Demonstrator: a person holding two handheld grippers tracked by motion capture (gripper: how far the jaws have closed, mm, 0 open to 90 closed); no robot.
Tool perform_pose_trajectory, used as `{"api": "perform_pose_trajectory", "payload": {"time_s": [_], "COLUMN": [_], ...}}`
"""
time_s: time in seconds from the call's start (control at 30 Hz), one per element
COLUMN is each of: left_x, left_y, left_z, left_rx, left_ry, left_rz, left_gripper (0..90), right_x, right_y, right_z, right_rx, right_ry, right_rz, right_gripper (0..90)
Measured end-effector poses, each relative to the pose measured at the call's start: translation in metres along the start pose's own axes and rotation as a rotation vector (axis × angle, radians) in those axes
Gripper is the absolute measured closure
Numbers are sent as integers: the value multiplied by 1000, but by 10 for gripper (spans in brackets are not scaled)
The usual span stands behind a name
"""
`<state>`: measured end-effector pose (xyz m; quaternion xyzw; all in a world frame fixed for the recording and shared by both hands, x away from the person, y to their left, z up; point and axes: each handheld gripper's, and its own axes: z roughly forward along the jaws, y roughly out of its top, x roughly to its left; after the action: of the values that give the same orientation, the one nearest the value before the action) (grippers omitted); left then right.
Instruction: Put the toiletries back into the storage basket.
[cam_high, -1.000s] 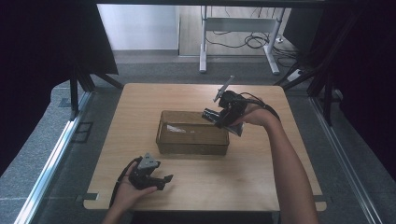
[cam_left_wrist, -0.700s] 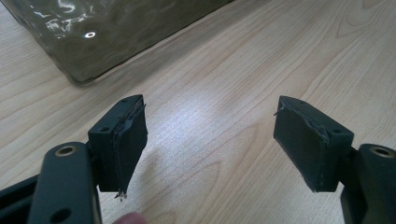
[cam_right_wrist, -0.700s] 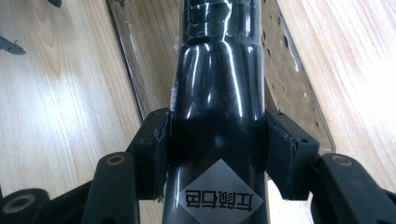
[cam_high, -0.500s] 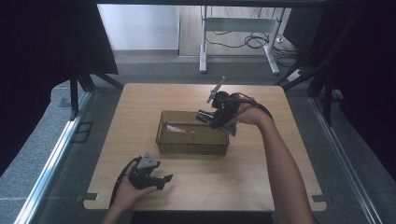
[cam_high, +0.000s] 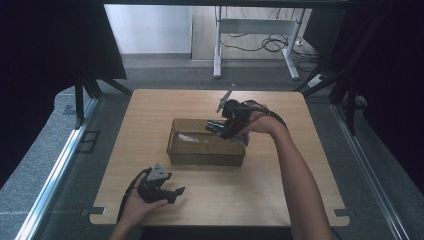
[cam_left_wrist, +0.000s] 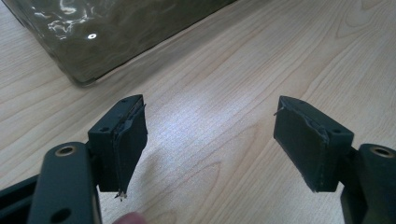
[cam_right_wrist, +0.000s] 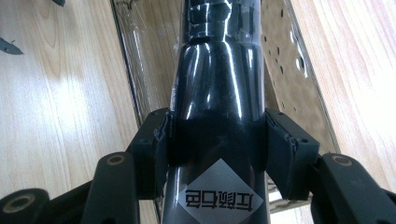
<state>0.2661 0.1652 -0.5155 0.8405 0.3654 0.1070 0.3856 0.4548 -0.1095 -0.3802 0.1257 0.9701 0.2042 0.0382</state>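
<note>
Right gripper (cam_right_wrist: 217, 140): your jaws pinch a glossy black bottle (cam_right_wrist: 217, 84) on both sides, held over the clear tray (cam_high: 206, 152) at mid-table.
Step in hand: by the look of it, laying the bottle into the tray; you should keep it along the tray's length and lower it clear of the rims before letting go.
Left gripper (cam_left_wrist: 210, 140): jaws spread wide, empty, low over the wooden table (cam_high: 280, 195) just beside the tray's corner.
Hard to make out: the bottle's far end is cut off; you cannot tell whether it touches the tray floor.
</note>
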Motion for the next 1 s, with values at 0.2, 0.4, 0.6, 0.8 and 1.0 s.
{"api": "perform_pose_trajectory", "payload": {"time_s": [0.2, 0.4, 0.6, 0.8, 1.0], "left_x": [1, 0, 0, -1, 0], "left_y": [0, 0, 0, 0, 0], "left_z": [-1, 0, 0, 0, -1], "left_rx": [-4, -2, 2, -2, -2], "left_ry": [-1, 0, -1, -2, -4], "left_rz": [-2, -4, -2, -2, -3], "left_gripper": [262, 262, 262, 262, 262], "right_x": [-2, -2, -1, 0, 0], "right_y": [3, 4, 8, 12, 13], "right_z": [10, 18, 25, 30, 35], "right_rx": [6, 10, 14, 24, 31], "right_ry": [16, 28, 27, 27, 33], "right_rz": [-18, -30, -53, -90, -100], "right_gripper": [455, 456, 455, 455, 455]}}
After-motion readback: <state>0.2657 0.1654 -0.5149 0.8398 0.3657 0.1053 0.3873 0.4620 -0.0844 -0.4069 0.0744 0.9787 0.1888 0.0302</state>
